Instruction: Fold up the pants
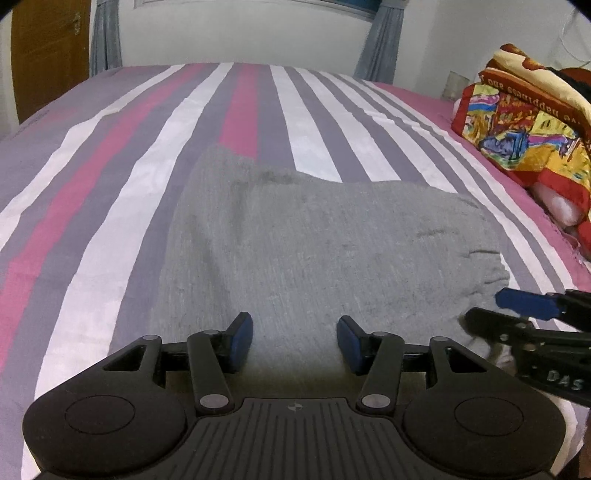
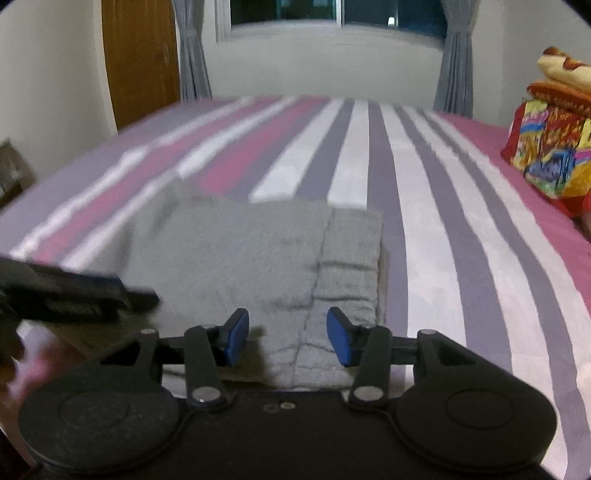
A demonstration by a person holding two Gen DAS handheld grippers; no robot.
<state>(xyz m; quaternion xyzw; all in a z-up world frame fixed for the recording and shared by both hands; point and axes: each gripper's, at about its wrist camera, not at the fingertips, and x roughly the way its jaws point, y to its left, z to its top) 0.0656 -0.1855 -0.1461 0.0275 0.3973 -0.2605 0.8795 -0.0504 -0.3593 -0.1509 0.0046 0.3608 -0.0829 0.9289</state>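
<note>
Grey pants [image 1: 314, 236] lie folded in a compact bundle on the striped bed; they also show in the right wrist view [image 2: 258, 251], with the ribbed waistband [image 2: 351, 266] at the right. My left gripper [image 1: 294, 341] is open and empty, just above the near edge of the pants. My right gripper [image 2: 287, 338] is open and empty over the near right part of the pants. It also shows at the right in the left wrist view [image 1: 491, 308], at the pants' right edge. The left gripper shows blurred at the left in the right wrist view [image 2: 110, 291].
The bed sheet [image 1: 110, 155] has pink, white and purple stripes. A colourful folded blanket [image 1: 524, 122] sits at the right edge of the bed. A wooden door [image 2: 140, 59], curtains and a window [image 2: 332, 14] are behind the bed.
</note>
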